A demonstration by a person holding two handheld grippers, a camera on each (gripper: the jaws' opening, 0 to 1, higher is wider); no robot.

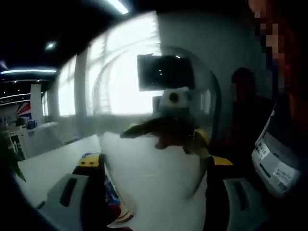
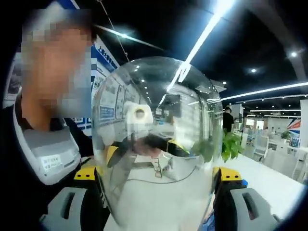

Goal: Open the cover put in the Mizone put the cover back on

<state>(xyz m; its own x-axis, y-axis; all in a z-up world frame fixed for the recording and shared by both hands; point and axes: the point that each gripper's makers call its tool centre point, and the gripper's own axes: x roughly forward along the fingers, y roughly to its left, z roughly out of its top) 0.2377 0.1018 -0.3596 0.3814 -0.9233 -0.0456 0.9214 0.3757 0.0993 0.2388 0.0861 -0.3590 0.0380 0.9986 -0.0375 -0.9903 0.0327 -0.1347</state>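
White table point(image 1: 53, 163) below; I see both grippers point(image 1: 154, 180) point(image 2: 159, 185) clamping the clear dome cover point(image 2: 156, 139) between them.

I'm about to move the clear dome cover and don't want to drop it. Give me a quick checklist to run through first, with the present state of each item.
1. Left tongs bracket the clear dome cover: ok.
2. Right tongs bracket the same cover from the opposite side: ok.
3. Firm pad contact on the cover: cannot tell.
4. Cover lifted off the white table: cannot tell.
5. Mizone bottle located: cannot tell.
6. Person standing close behind the cover, space tight: not ok.
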